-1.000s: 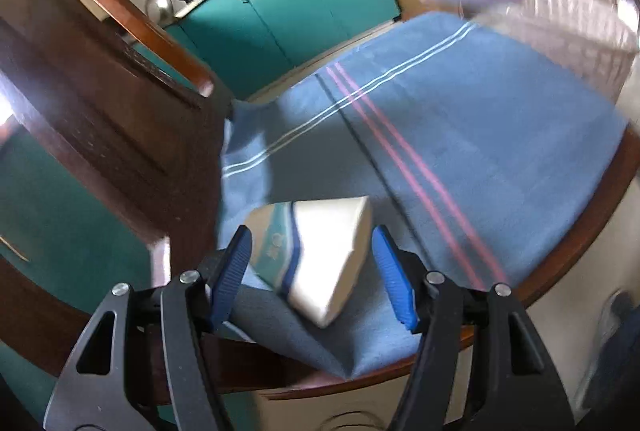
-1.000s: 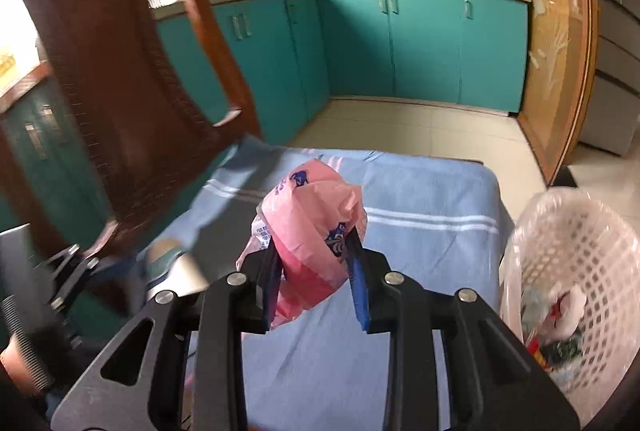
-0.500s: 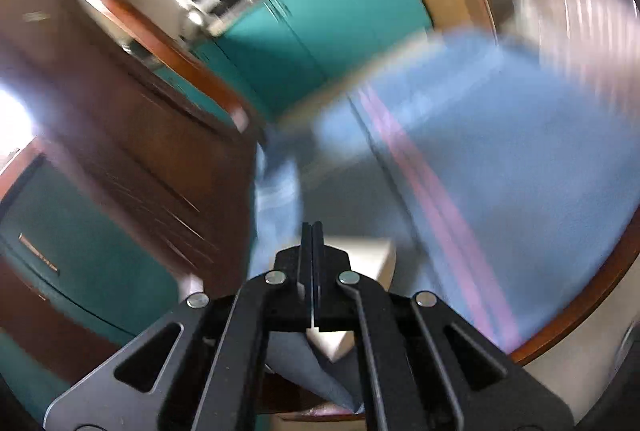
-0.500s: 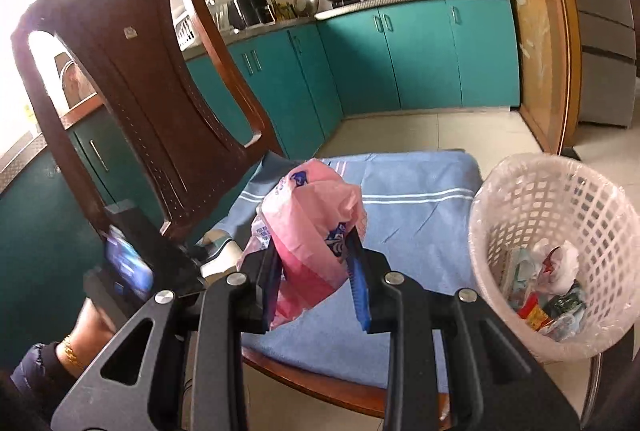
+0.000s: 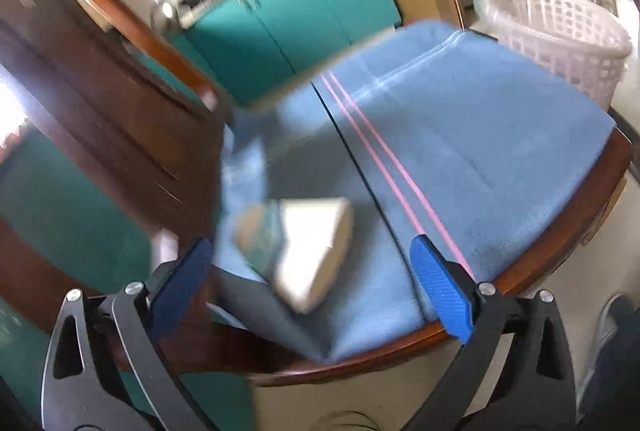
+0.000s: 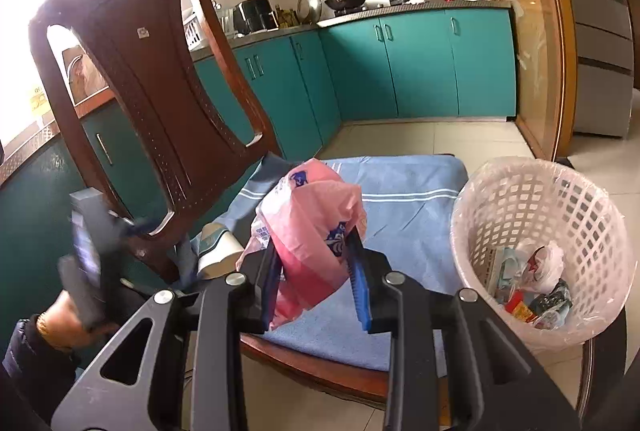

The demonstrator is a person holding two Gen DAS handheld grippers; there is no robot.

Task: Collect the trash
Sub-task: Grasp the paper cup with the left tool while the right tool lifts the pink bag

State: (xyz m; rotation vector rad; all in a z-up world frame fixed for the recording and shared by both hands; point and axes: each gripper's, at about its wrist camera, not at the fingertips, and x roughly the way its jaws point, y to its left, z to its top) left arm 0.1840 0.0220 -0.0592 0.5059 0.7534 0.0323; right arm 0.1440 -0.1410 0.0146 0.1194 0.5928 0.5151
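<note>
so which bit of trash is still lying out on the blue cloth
The crushed paper cup, lying on its side between the open left gripper fingers. The pink plastic bag is clamped in the right gripper; other trash sits in the basket.

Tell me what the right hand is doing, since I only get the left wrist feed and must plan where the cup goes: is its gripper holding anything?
Observer: Yes, the right gripper is shut on a crumpled pink plastic bag, held above the blue towel on the chair seat.
Operator: Is the white basket empty? I see only its outside.
Observer: No, the white basket has a clear liner and already holds several wrappers at the bottom.
Operator: Where is the basket relative to that bag?
Observer: To the bag's right, beside the seat; the bag is not over its rim yet.
</note>
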